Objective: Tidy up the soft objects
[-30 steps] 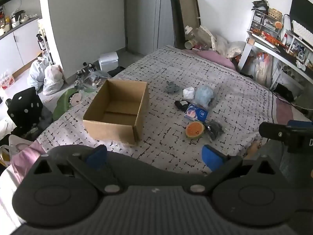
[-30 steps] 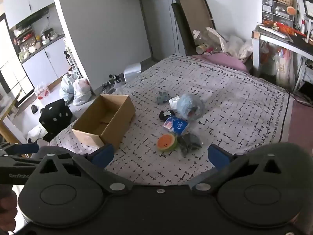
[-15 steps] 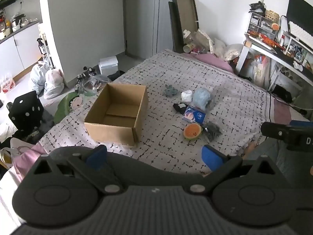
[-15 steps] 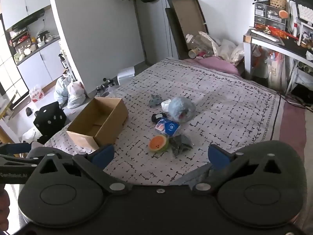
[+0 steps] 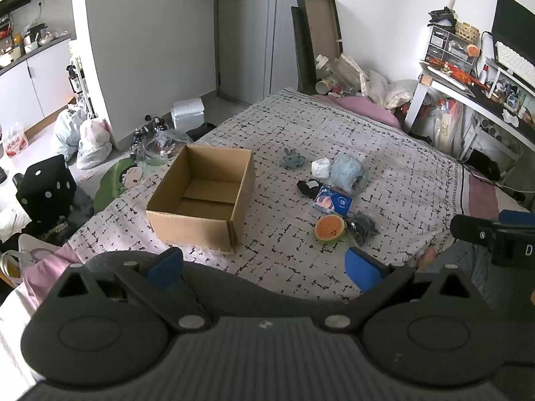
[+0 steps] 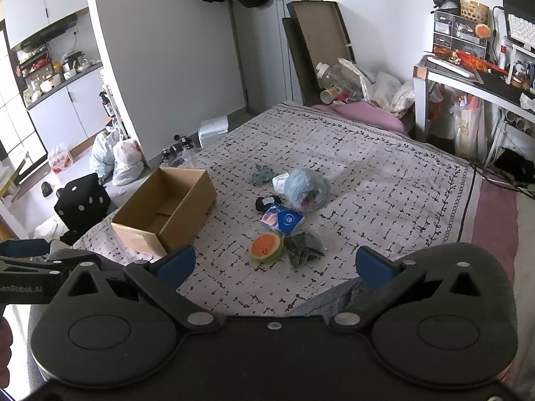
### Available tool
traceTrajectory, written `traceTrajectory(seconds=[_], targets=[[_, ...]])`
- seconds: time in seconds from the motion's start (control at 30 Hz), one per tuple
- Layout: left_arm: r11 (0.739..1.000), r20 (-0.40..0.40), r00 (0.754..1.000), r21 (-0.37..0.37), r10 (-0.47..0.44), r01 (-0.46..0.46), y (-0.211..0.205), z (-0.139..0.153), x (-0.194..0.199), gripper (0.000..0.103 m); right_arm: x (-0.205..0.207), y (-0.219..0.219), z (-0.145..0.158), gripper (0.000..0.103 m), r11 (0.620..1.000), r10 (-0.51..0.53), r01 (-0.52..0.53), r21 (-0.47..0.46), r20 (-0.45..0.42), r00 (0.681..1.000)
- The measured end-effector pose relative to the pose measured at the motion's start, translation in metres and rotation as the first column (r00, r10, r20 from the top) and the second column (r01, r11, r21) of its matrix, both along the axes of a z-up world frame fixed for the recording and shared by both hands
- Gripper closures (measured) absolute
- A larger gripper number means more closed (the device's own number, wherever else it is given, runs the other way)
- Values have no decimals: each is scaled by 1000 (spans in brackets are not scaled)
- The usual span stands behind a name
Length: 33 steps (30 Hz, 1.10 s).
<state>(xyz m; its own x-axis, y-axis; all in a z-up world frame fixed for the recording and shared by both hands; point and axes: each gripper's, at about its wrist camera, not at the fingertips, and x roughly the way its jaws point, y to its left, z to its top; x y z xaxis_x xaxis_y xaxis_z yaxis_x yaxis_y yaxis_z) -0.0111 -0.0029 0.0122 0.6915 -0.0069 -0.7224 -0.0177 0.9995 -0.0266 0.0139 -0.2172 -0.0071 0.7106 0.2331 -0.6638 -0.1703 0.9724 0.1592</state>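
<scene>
Cardboard box [image 5: 200,197] sits open-topped on the bed [image 5: 384,153], long axis running near-to-far; soft toys [image 5: 347,172] cluster right of it, possibly bagged. Left gripper [image 5: 264,264] and right gripper [image 6: 272,264] hang spread wide, empty

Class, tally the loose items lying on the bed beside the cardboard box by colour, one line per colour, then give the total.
Grey-blue: 2, small plush, fluffy ball
White: 1, wad
Black or dark grey: 2, black item, dark bag
Blue: 1, packet
Orange and green: 1, watermelon plush
Total: 7
</scene>
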Motion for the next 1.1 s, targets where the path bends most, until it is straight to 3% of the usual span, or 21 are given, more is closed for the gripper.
traceTrajectory(seconds=[1.1], targets=[[1000, 9, 1000, 1, 11, -11, -3, 2, -2, 1, -4, 0, 0, 0, 1000, 15, -15, 8, 4, 1000]])
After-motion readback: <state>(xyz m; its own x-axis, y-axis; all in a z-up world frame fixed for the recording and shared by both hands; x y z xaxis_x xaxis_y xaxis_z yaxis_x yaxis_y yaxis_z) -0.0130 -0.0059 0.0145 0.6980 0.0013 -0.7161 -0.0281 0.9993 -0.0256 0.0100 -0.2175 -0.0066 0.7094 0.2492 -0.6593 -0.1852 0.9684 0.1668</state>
